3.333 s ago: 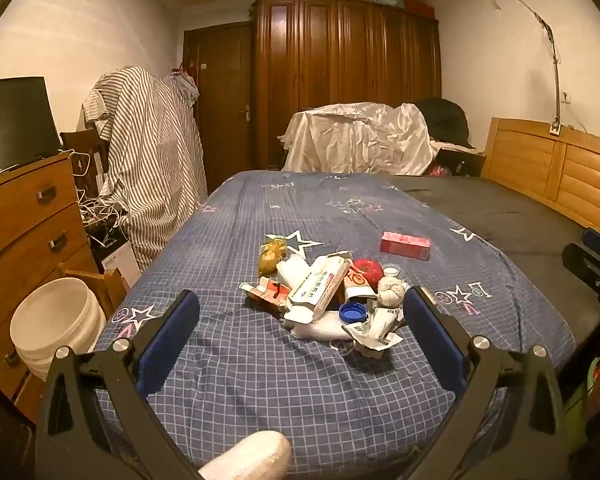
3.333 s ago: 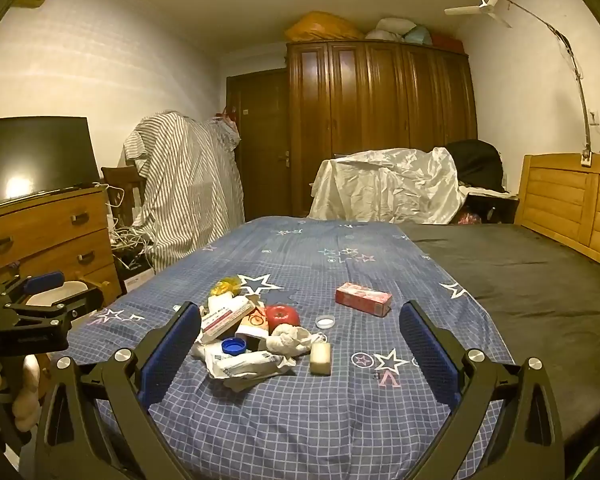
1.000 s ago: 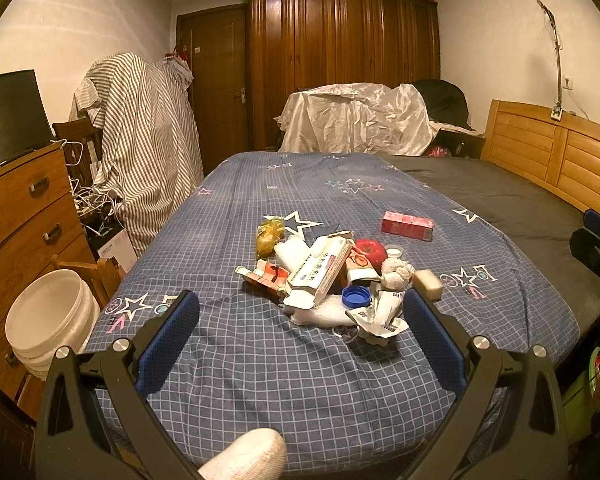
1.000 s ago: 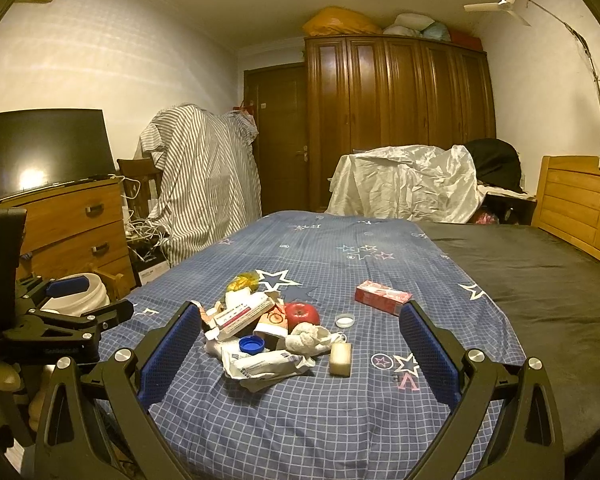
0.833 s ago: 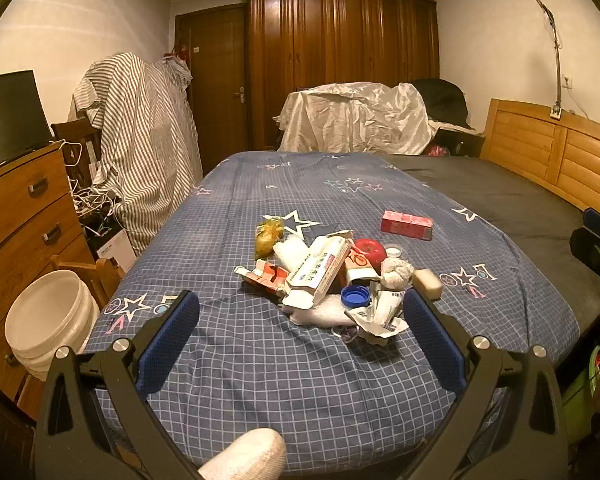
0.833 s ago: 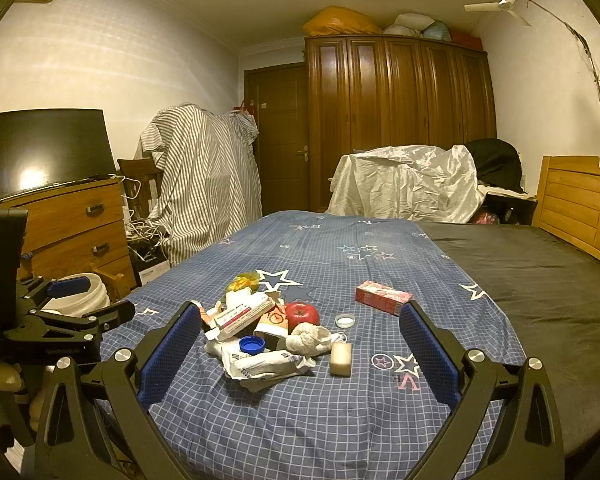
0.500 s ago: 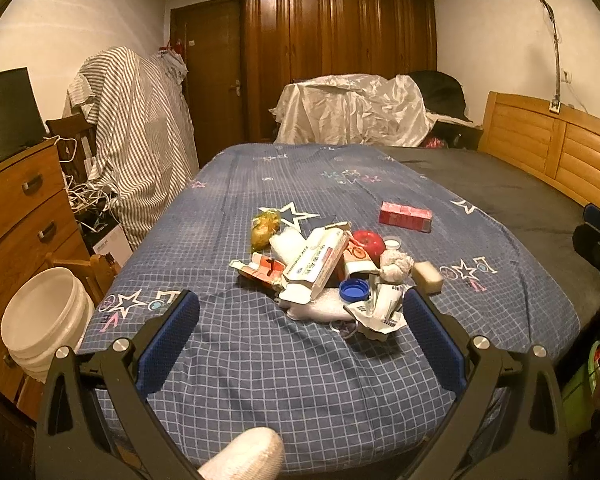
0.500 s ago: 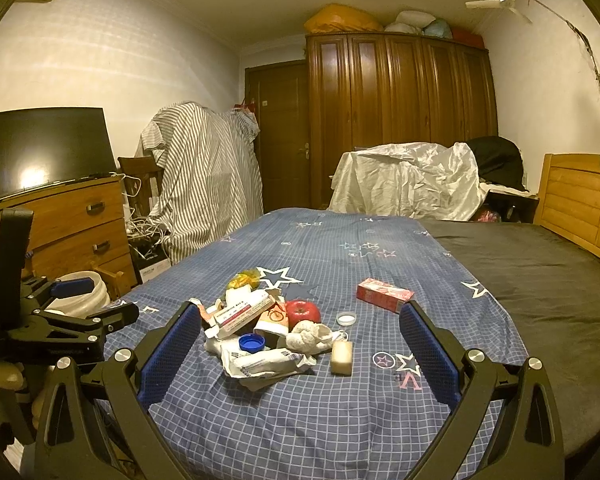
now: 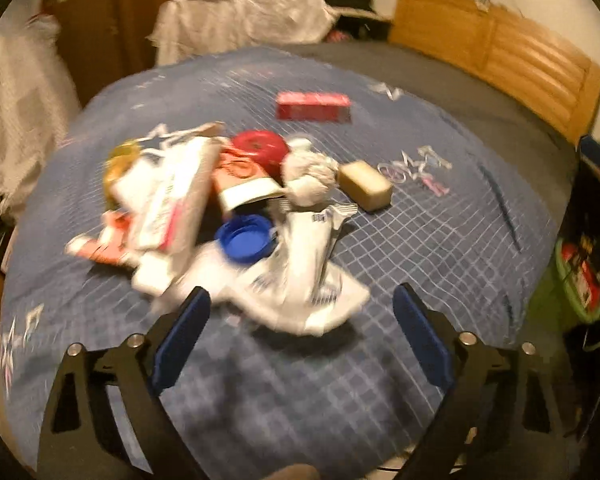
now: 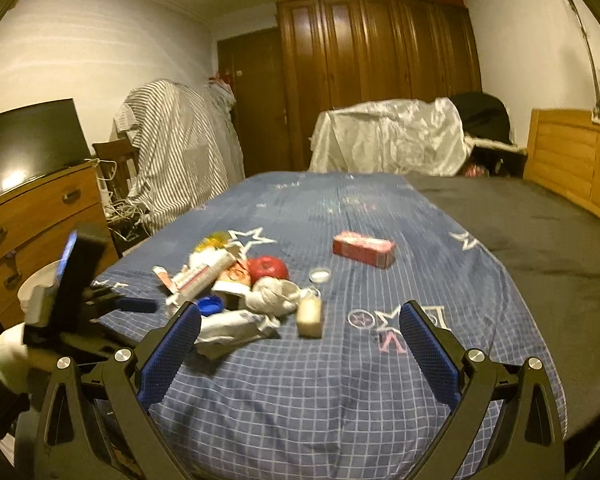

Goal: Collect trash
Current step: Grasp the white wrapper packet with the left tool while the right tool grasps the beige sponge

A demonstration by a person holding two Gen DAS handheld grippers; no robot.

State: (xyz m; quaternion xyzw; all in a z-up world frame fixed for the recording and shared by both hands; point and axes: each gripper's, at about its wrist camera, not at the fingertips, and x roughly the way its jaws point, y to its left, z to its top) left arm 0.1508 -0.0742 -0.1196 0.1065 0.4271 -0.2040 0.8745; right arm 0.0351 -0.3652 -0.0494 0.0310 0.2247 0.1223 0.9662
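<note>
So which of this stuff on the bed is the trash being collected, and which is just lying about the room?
For the job:
- white crumpled wrapper
- blue cap
- toothpaste box
- white wad
- left hand-held gripper, open

Just lying about:
- wardrobe
- striped cover
- dresser
- headboard

Trash heap (image 9: 236,216) (mixed) on bedspread (image 9: 380,240)

Left wrist view looks steeply down, close over the trash pile (image 9: 236,216) on the bed (image 9: 380,392). Right wrist view looks nearly level, farther back; both share the pile (image 10: 244,292).
</note>
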